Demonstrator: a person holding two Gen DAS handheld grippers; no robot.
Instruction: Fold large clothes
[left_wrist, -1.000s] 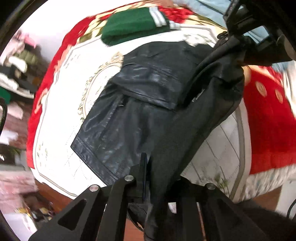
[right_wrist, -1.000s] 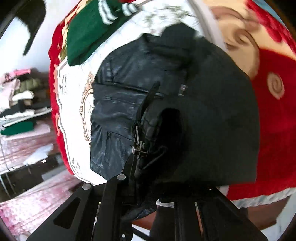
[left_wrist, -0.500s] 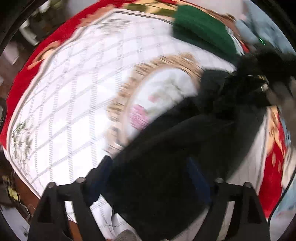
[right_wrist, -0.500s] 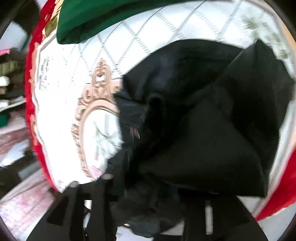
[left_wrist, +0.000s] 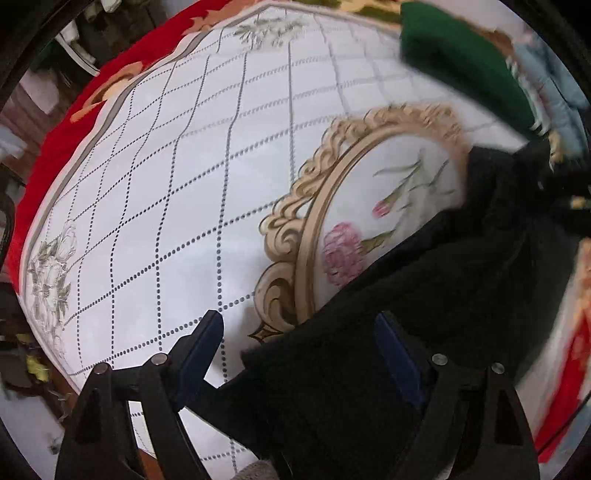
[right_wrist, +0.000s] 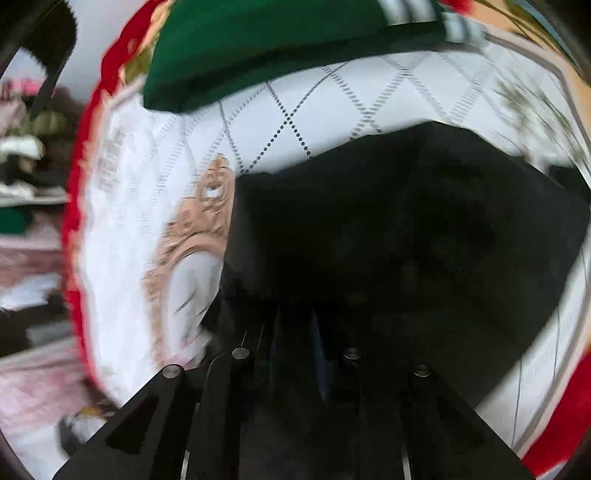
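- Black jacket (left_wrist: 424, 332) fills the lower right of the left view, lying bunched on the bed (left_wrist: 166, 221).
- Left gripper (left_wrist: 299, 332): jaws wide open, releasing nothing visible.
- Right gripper (right_wrist: 295, 332): jaws nearly together; grip on cloth cannot be told.
- Green garment (right_wrist: 277, 44), upper frame, lies folded; jacket folding appears unfinished.

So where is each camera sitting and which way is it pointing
Left wrist: sits on the left tool, looking forward and down over the white quilt; its two fingers show at the bottom, spread wide, the black jacket lying between them.
Right wrist: sits on the right tool, close above the jacket; its fingers show near together, and the blur hides whether they pinch cloth.
Shared: the jacket, the quilt with its gold frame, and the green garment at the far edge.
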